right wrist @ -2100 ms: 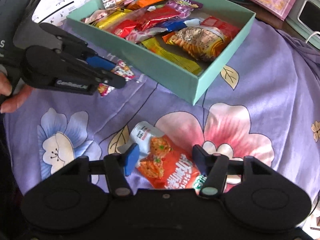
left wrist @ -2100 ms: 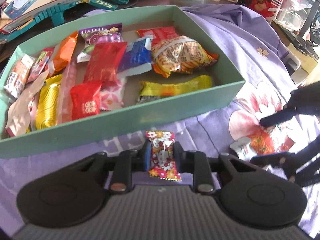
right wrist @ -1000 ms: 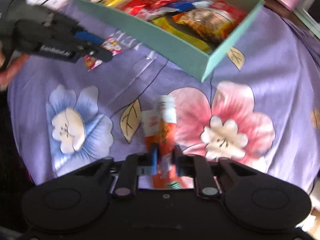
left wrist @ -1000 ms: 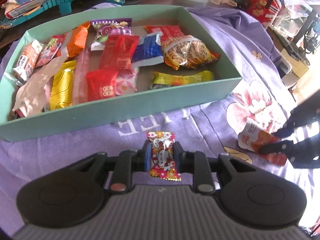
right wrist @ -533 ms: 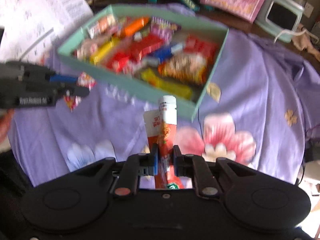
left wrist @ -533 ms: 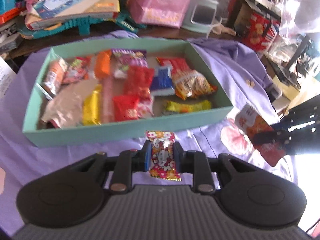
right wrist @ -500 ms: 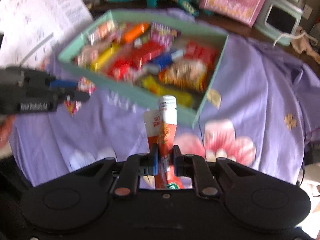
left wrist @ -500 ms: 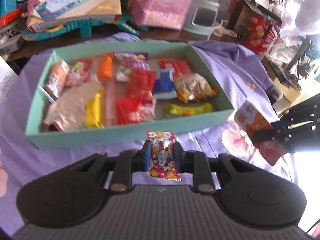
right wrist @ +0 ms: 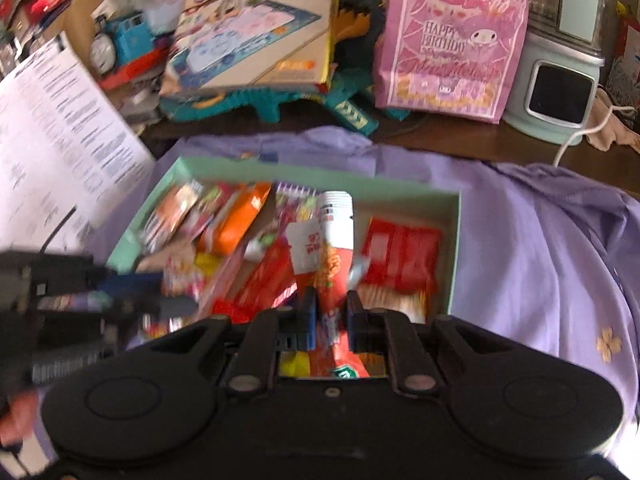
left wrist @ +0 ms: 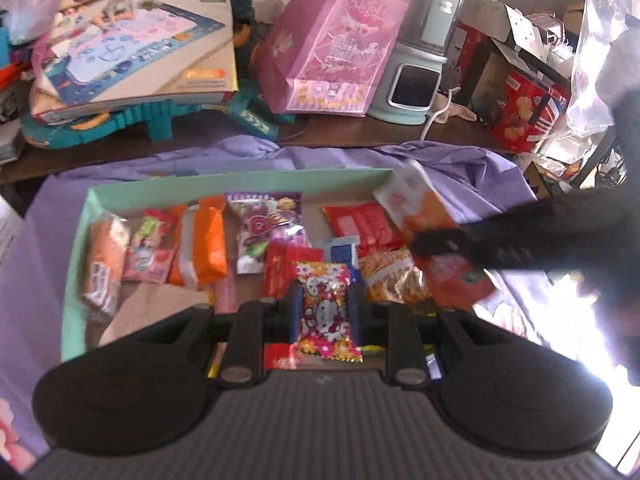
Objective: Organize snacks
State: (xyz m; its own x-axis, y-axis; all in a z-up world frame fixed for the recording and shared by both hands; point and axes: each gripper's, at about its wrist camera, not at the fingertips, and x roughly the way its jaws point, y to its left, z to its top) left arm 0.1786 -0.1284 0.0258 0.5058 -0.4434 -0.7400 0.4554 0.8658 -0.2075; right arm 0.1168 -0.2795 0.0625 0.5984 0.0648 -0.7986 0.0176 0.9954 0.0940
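My left gripper (left wrist: 325, 305) is shut on a small cartoon-cat candy packet (left wrist: 326, 312), held above the near part of the mint-green box (left wrist: 76, 240). The box holds several snack packets, among them an orange one (left wrist: 204, 246) and a red one (left wrist: 366, 226). My right gripper (right wrist: 329, 314) is shut on an orange-and-white snack pouch (right wrist: 334, 256) and hangs over the right half of the box (right wrist: 454, 248). In the left wrist view the right gripper (left wrist: 432, 246) comes in dark from the right with that pouch (left wrist: 424, 212). The left gripper (right wrist: 168, 300) shows blurred at the left of the right wrist view.
The box rests on a purple flowered cloth (right wrist: 540, 240). Behind it lie a pink gift bag (left wrist: 336, 40), a toy box (left wrist: 140, 48) on teal plastic, a pale green appliance (left wrist: 416, 76) and a red tin (left wrist: 524, 112). Printed paper (right wrist: 52, 140) lies at the left.
Both grippers have risen and moved from the cloth in front of the box to above it, each carrying its packet. The right gripper's pouch now hangs over the box's right side.
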